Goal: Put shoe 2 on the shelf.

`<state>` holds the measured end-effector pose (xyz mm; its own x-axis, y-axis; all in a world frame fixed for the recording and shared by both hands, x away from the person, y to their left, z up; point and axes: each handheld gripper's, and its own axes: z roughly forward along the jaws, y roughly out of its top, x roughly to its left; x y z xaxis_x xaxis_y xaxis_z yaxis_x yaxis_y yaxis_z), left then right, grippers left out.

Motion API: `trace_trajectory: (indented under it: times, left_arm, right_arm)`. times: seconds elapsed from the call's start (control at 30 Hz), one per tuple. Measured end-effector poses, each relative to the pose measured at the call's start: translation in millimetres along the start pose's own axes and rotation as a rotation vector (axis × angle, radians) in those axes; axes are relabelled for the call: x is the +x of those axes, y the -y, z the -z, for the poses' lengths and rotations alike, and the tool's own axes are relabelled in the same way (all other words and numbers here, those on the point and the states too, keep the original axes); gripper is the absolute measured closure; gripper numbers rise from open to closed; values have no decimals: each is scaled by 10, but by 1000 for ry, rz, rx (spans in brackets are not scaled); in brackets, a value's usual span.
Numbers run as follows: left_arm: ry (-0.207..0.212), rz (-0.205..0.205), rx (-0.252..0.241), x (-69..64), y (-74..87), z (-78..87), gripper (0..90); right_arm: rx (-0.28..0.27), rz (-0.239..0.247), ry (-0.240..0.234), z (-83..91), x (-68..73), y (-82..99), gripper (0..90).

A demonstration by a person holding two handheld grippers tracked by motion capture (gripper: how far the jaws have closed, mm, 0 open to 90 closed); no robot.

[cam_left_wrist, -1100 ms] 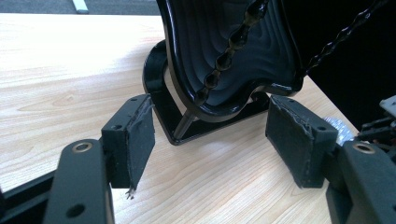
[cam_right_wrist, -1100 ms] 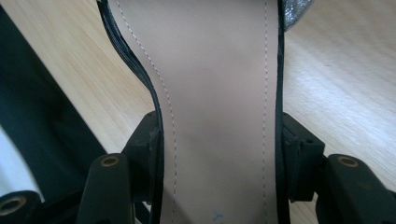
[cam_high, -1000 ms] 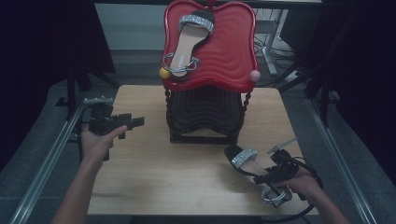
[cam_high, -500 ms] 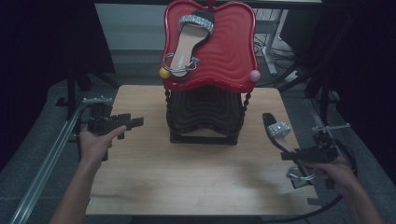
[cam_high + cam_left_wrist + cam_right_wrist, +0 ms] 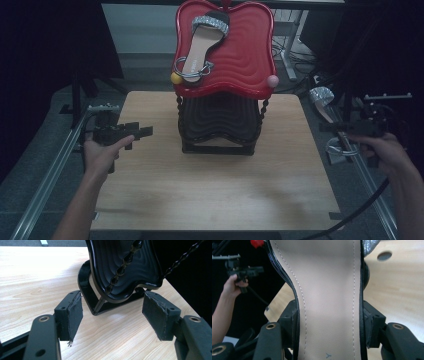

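Right gripper view | right gripper [image 5: 329, 322] clamps sandal [image 5: 327, 290] insole | left gripper [image 5: 112, 312] jaws apart, seemingly empty

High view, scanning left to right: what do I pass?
Left claw → shoe rack with a sandal on its red top → second sandal held in the right claw.

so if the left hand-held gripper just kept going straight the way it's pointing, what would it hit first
Probably the black wavy-ribbed lower tier of the two-tier shoe stand, or its black base frame. The left hand-held gripper, jaws open and empty, points right at that corner across the bare light wooden tabletop; which part comes first is hard to judge.
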<state>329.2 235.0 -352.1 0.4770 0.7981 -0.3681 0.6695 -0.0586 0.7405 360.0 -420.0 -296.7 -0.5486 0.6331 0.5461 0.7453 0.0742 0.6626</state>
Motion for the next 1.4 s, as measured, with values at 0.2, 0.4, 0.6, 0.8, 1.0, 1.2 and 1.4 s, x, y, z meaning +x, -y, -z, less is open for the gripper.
trace_trajectory:
  times: [0.2,0.4,0.6,0.8,1.0,1.2,1.4]
  left_arm:
    - [1,-8,3,-5,-22,-11,328]
    - [3,-12,3,-32,-37,-29,328]
    - [2,-12,8,-33,-47,-21,328]
    - [2,-15,7,-41,-51,-1,328]
    - [3,-24,10,-71,-74,24,328]
    - [2,-27,5,-64,-101,47,328]
    - [0,-25,10,-55,-96,45,328]
  right_arm:
    - [-20,36,-8,43,229,-407,429]
    - [-4,73,7,1,537,-870,429]
    - [-3,103,29,-97,860,-1297,429]
    - [-1,113,69,-258,1153,-1626,430]
    - [17,101,91,-579,1345,-1907,430]
    - [15,69,121,-864,1406,-2068,429]
    - [12,38,137,-1153,1413,-2140,429]
